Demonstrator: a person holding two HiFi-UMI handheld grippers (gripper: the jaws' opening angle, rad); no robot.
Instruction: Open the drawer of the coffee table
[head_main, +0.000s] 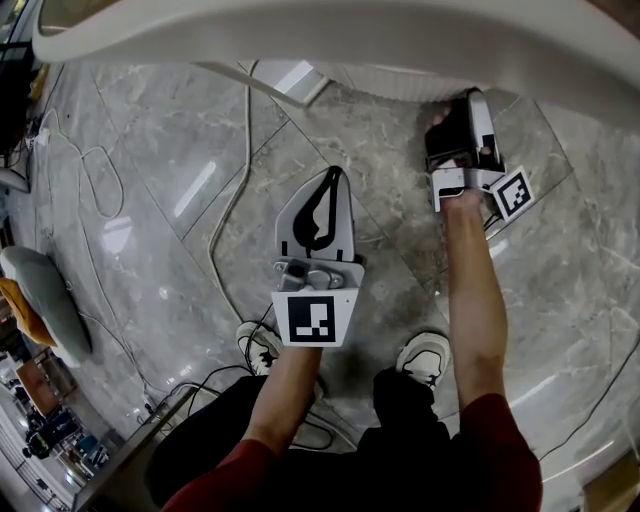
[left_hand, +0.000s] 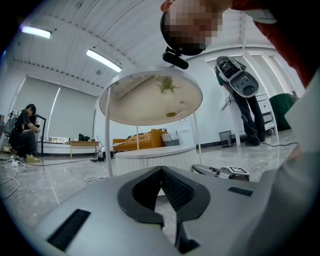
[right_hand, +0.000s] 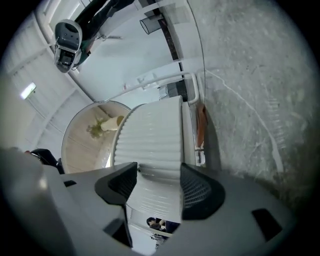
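The white round coffee table shows its top edge across the top of the head view. From the left gripper view I see the top from below and the ribbed white drawer drum under it. My right gripper reaches in under the table top, rolled on its side. Its jaws stand open, with the ribbed drawer front in the gap between the pads; contact is not visible. My left gripper hangs back over the floor, shut and empty.
Cables trail over the grey marble floor. My shoes stand just behind the grippers. A grey seat is at the left. Thin white table legs flank the drum. An orange sofa and a seated person are far off.
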